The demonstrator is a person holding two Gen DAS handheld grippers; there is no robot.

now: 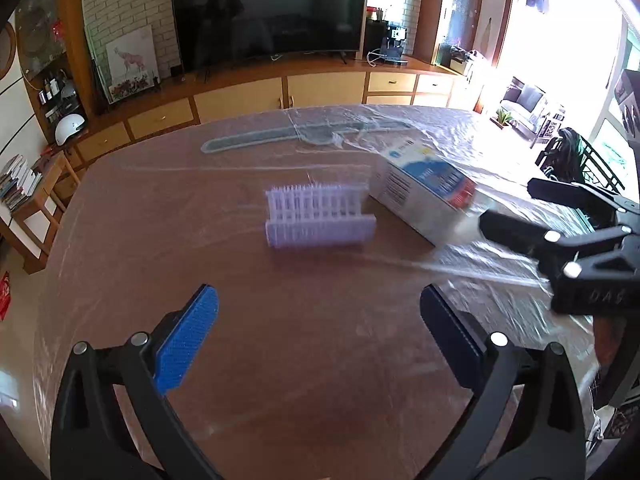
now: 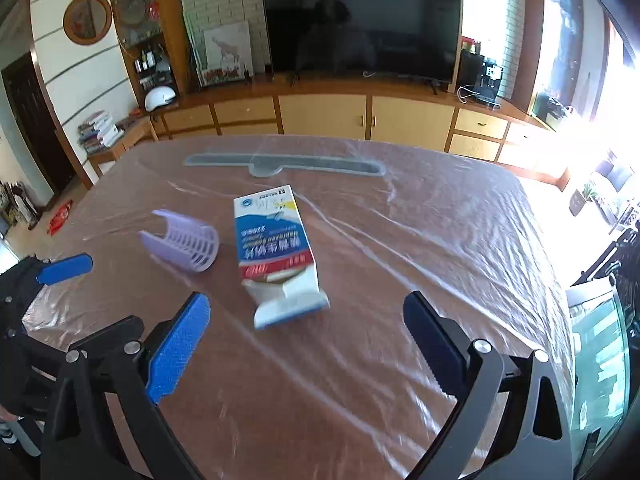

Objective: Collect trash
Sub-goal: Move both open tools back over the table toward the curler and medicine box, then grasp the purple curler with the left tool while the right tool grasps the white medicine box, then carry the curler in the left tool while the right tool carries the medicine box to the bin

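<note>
Blue-and-white cardboard milk carton [image 2: 276, 252], lying on its side with its torn end toward the right gripper [image 2: 306, 336], ahead of and between that gripper's blue-padded jaws, which stand wide apart and hold nothing. Left of the carton, just beside it, lies a lilac slotted plastic basket [image 1: 320, 216], ahead of the left gripper [image 1: 318, 332], whose jaws are likewise spread and hold nothing. Both tools hover low over the brown table [image 2: 360, 380] under clear plastic sheeting; a black television [image 1: 268, 12] stands beyond on wooden cabinets.
</note>
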